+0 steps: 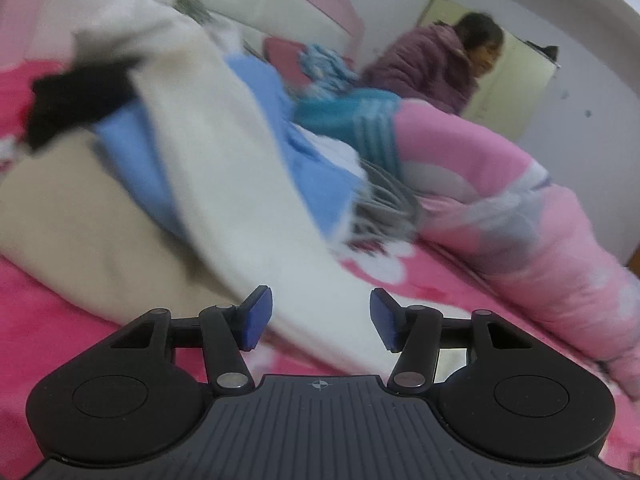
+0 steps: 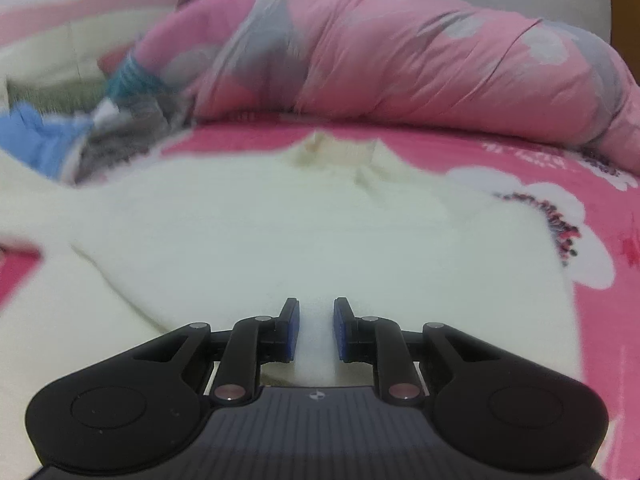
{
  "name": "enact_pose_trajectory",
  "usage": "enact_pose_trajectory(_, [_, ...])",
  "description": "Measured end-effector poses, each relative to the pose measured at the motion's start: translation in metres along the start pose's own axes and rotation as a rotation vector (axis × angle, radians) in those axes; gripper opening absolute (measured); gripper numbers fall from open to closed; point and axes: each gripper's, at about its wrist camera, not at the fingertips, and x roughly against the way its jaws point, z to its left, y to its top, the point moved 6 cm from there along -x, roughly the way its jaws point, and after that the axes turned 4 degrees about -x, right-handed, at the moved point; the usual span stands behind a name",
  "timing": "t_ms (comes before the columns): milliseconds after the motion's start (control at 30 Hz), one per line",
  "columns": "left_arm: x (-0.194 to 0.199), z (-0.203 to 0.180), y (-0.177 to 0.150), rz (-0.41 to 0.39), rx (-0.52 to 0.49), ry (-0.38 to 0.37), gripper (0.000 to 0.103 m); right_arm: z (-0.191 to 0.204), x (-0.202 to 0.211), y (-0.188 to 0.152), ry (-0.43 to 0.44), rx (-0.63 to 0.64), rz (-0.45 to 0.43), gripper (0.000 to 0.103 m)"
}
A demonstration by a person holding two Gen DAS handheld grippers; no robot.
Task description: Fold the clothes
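Right gripper (image 2: 316,330) sits nearest its camera, jaws narrowed to a slim gap with a ridge of the white garment (image 2: 280,232) rising between the blue pads (image 2: 292,332); whether the pads actually pinch that ridge I cannot tell (blur, and the cloth is white on white). From there the garment spreads away and to both sides over the pink bed (image 2: 600,208), its neckline (image 2: 332,148) at the far end straight ahead, so the long axis runs roughly forward from this gripper.

Left gripper (image 1: 320,322) has its jaws parted wide, nothing pressed between the pads. In this view a long white strip of the same garment (image 1: 248,184) runs from just beyond the fingertips up and away to the left, draped over a blue cloth (image 1: 308,168) and a beige one (image 1: 80,216); its near end lies just ahead of the gap, between the two pads' lines but not touched.

Judgement: the right gripper is the nearer one, sitting right on the body cloth, while the left is free and lined up with the strip's near end (likely a sleeve or side edge, not certain). The coming fold probably turns on taking that near end and carrying it across the long axis toward the body.

Farther out: a rolled pink quilt (image 1: 540,240), and a person (image 1: 440,68) beyond the bed.
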Motion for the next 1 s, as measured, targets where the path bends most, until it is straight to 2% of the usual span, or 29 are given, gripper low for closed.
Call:
enact_pose_trajectory(333, [0.008, 0.054, 0.052, -0.187, -0.021, 0.180, 0.075, -0.002, -0.005, -0.002, -0.018, -0.010, 0.025, 0.021])
enact_pose_trajectory(533, [0.005, 0.084, 0.096, -0.300, 0.024, 0.269, 0.076, -0.002, -0.006, -0.002, -0.024, -0.005, 0.021, 0.021])
enact_pose_trajectory(633, [-0.001, 0.092, 0.111, -0.326, 0.005, 0.298, 0.070, -0.001, -0.006, -0.002, -0.025, -0.003, 0.019, 0.021])
enact_pose_trajectory(800, [-0.009, 0.097, 0.121, -0.334, -0.036, 0.287, 0.058, 0.000, -0.007, -0.003, -0.036, 0.017, 0.016, 0.021])
enact_pose_trajectory(1000, [-0.017, 0.092, 0.120, -0.282, -0.104, 0.226, 0.055, 0.000, -0.006, -0.004, -0.039, 0.025, 0.012, 0.021])
